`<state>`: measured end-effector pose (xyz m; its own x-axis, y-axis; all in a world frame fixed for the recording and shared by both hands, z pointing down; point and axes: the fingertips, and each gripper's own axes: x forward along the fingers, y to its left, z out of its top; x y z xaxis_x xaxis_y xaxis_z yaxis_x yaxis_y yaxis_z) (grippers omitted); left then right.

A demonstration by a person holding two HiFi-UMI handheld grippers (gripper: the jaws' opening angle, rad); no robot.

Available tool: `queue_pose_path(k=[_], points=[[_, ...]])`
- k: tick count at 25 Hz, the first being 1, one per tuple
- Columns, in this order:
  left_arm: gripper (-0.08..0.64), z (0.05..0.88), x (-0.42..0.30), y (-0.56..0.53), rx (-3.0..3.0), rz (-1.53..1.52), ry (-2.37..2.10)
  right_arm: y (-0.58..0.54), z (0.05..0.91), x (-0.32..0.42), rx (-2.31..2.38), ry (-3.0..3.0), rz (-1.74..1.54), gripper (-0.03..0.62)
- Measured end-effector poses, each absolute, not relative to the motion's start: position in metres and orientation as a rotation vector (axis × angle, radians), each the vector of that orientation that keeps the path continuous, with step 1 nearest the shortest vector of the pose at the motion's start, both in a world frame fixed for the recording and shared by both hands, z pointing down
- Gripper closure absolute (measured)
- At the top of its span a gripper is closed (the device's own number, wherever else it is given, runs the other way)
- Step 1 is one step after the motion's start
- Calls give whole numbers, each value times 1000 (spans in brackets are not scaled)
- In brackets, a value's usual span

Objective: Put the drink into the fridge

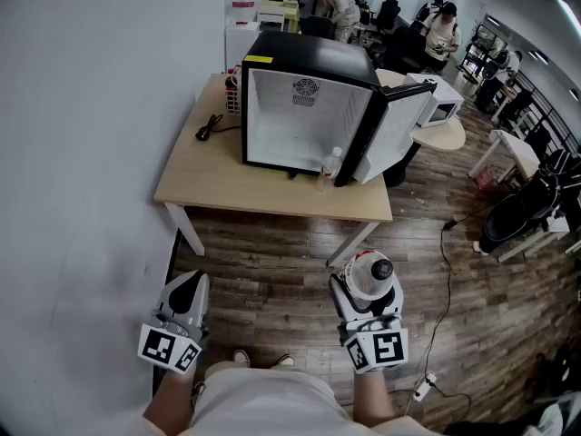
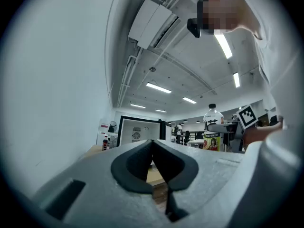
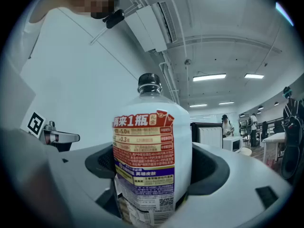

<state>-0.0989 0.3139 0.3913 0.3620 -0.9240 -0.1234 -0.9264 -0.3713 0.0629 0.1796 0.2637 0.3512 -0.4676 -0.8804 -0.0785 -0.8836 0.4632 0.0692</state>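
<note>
My right hand-held gripper (image 1: 370, 305) clamps the drink (image 1: 369, 273), well short of the open fridge (image 1: 309, 116). My left hand-held gripper (image 1: 187, 300) is closed and empty. Left to do: carry it in.

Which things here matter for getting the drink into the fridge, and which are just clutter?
Job: bottle in right gripper; fridge, door open; table under it.
Lying about: cable; microwave; power strip on floor; small bottle at fridge front; left gripper, shut and empty.
</note>
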Motion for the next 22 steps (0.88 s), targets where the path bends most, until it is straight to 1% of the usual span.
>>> queue_pose_path(k=[8,22], points=[[547,388,-91,306,-2569,220,1761,257,352,183,-1580,2687,165,176],[548,402,-63,310,-2509,181,1863,238,354,209,-1404,2676,56,176]])
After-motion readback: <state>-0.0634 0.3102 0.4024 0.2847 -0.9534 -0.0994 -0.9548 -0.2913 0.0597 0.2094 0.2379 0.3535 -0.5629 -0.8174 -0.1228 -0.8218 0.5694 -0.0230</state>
